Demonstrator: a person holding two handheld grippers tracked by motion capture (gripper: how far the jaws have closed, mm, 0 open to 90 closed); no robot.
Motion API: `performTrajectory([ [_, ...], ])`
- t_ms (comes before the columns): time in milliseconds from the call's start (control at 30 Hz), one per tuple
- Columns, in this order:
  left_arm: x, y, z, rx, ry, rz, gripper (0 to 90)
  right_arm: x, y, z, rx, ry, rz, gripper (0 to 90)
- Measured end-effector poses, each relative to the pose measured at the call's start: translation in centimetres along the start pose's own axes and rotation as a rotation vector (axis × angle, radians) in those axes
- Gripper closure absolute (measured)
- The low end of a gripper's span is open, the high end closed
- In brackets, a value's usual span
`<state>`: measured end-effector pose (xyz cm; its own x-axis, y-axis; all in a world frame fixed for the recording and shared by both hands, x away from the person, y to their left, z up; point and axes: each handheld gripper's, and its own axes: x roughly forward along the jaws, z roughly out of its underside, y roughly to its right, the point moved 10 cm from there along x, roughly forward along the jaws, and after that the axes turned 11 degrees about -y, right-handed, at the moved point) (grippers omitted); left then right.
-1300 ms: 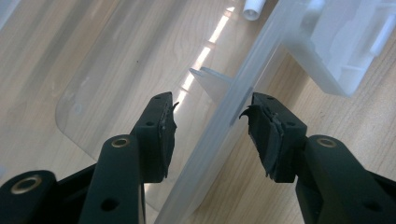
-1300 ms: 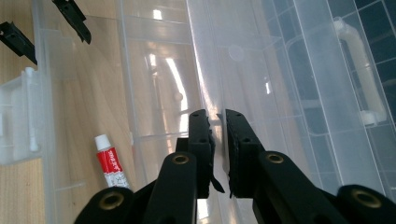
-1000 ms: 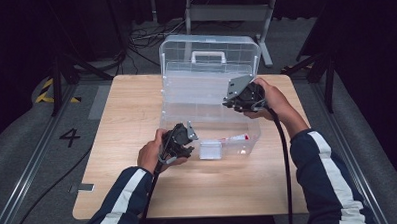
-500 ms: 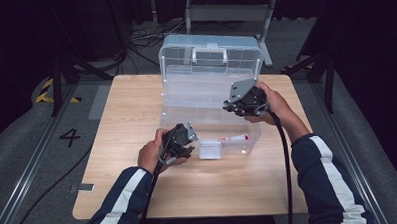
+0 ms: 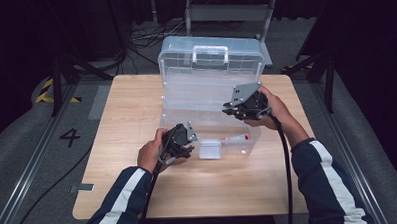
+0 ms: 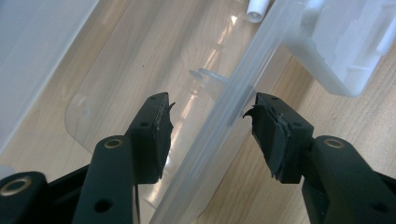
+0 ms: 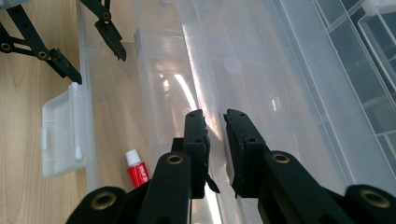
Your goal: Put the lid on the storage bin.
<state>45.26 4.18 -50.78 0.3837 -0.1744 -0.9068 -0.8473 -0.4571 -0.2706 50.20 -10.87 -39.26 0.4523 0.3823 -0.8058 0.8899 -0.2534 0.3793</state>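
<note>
Left tool (image 6: 208,133) spread astride the clear plastic organiser box's (image 5: 210,81) front wall; right tool (image 7: 215,140) pinching its inner tray edge at centre frame

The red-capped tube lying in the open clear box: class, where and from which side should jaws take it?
Grip the tube across its middle, coming from above through the box's open top. It lies flat on the floor near the front wall, so the walls block a sideways approach.

An open box (image 5: 211,91) sits mid-table (image 5: 117,125), a tube (image 5: 236,138) in its front tray
</note>
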Motion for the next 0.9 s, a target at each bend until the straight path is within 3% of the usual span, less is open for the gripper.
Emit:
performTrajectory([
  [500,-0.2,0.0,-0.1,-0.01,0.038,0.036,50.6,0.0,-0.4,0.3,0.028,0.04,0.009,78.4],
  [700,-1.3,0.2,-0.3,-0.015,0.114,0.063,54.2,-0.1,-0.4,0.4,0.076,0.113,0.002,78.4],
  [900,-2.4,-0.1,0.0,-0.023,0.153,0.048,53.9,-0.3,-0.5,0.6,0.126,0.174,0.001,78.0],
])
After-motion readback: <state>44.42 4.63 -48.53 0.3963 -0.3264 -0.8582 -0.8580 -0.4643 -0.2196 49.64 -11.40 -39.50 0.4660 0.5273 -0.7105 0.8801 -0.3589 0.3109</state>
